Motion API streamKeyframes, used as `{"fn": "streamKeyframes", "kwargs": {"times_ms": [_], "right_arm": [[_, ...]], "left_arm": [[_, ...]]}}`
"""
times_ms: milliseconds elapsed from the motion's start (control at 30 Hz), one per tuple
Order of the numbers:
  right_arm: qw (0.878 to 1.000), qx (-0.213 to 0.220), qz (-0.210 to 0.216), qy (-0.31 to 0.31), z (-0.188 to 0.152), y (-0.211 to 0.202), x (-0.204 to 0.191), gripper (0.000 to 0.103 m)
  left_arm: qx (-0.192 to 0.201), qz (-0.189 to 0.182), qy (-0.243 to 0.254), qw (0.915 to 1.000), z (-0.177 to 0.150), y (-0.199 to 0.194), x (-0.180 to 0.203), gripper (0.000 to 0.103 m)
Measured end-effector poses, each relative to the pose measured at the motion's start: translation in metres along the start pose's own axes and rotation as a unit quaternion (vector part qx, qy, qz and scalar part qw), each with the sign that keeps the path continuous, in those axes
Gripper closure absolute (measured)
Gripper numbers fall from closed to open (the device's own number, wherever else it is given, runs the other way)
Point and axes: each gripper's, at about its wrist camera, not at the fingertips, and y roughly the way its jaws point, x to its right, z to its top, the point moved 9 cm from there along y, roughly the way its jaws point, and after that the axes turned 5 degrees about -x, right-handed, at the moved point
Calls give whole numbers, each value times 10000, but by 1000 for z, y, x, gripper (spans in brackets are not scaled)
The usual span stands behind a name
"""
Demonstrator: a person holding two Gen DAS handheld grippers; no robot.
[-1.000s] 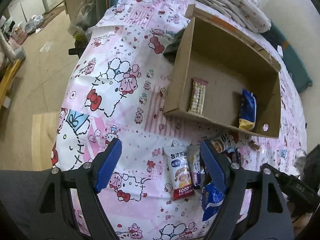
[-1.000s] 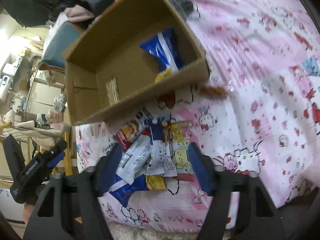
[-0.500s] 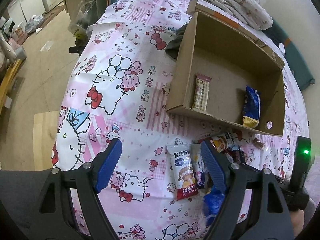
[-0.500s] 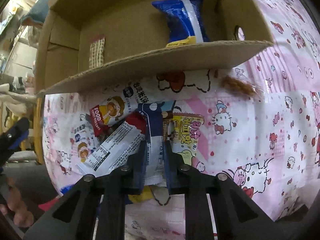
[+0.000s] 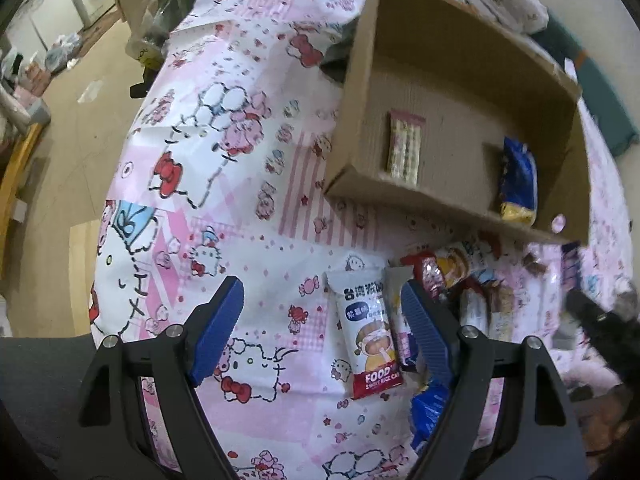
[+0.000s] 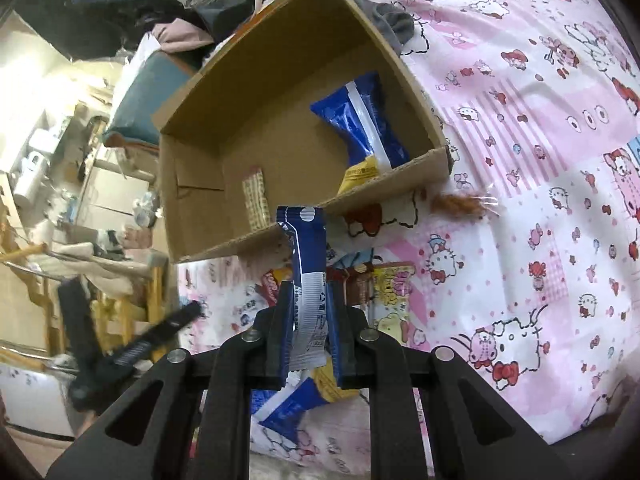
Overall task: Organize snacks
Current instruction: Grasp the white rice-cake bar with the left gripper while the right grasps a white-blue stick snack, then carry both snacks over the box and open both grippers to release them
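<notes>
Snack packet (image 6: 307, 280), blue and white, light and crinkly, is pinched low down by the tight right claw (image 6: 308, 332), lifted toward the cardboard box (image 6: 256, 60) at 12 o'clock, while the left claw (image 5: 320, 320) gapes wide, holding nothing.

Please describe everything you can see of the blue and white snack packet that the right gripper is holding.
The blue and white snack packet is a long, narrow pouch of glossy, foil-like film: dark blue at its crimped top end, white lower down with small printed text and a recycling mark. It stands roughly upright, clamped near its lower end between the shut jaws of the right gripper. Its top end overlaps the near wall of the cardboard box in this view; whether they touch cannot be told. Nothing else visibly touches it.
</notes>
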Motion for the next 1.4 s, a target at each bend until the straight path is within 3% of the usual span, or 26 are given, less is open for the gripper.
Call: {"fn": "streamKeyframes", "kwargs": {"times_ms": [233,467,567,633,767,1033,1200,1400], "right_arm": [[10000,34,-24,-66,-1,0,-5,86],[10000,6,-42,-90,2,5,-6,86],[9999,-7,-60,-90,2,7,-6,86],[9999,-22,-59,-88,2,9,-8,86],[9999,-58,-52,-140,2,13,-13,87],[9996,-65,139,-253,-1,14,-29,87],[9986,-23,423,-326,-1,8,-43,86],[9954,305,812,-419,9,-12,-55,86]], "left_arm": [[-718,151,21,9973,-20,47,6,34],[-891,135,248,9956,-31,58,18,41],[-899,253,405,9948,-37,58,20,50],[-907,193,483,9945,-41,55,22,77],[-960,-32,381,9947,-50,49,23,77],[-395,-47,249,9989,-32,10,9,77],[368,4,210,9991,-15,-32,3,77],[1172,-131,202,9928,14,-82,3,77]]}}
